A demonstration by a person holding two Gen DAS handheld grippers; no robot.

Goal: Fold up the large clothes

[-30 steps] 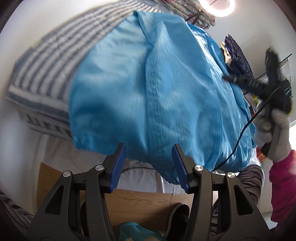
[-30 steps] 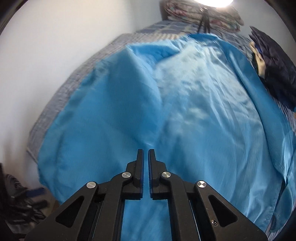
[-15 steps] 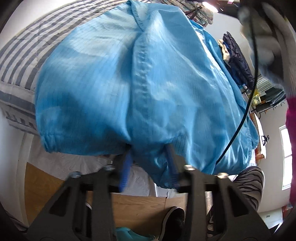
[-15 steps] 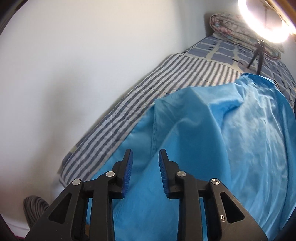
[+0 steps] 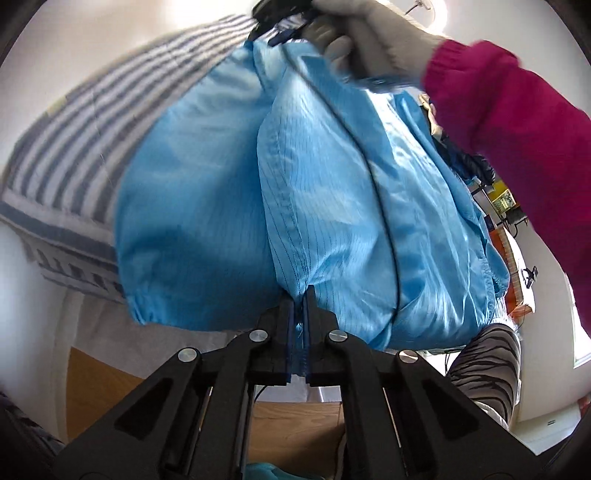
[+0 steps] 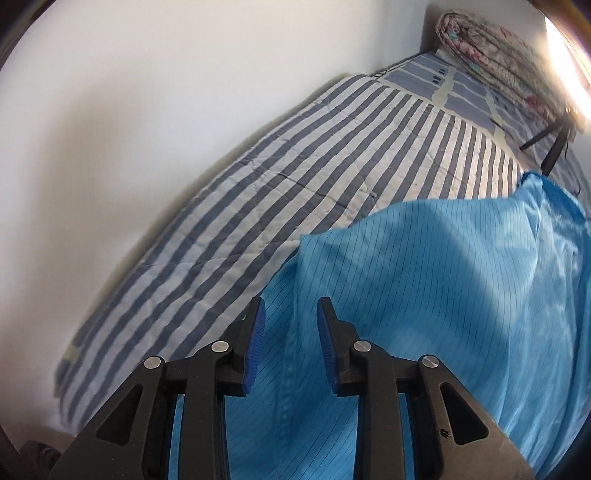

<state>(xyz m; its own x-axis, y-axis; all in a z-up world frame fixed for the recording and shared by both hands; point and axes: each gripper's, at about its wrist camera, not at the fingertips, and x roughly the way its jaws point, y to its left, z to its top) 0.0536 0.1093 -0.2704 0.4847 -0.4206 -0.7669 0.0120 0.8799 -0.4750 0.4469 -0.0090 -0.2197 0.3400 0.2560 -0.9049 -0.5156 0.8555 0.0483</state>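
Note:
A large light-blue pinstriped garment (image 5: 332, 206) lies on a striped bed and hangs over its near edge. My left gripper (image 5: 300, 295) is shut on the garment's lower hem at a seam. In the right wrist view the garment (image 6: 424, 295) fills the lower right. My right gripper (image 6: 290, 317) is open, its blue pads either side of a raised fold, just above the cloth. In the left wrist view the right gripper (image 5: 280, 22) shows at the garment's far edge, held by a gloved hand.
The bed has a blue-and-white striped quilt (image 6: 295, 158) against a white wall. A rolled floral blanket (image 6: 491, 40) lies at the head. A black tripod (image 6: 554, 144) stands on the bed. Wooden floor (image 5: 110, 373) and a striped-trousered leg (image 5: 487, 362) are below.
My left gripper closed on the garment's hem. My right gripper opened and moved left to the garment's far side near the quilt.

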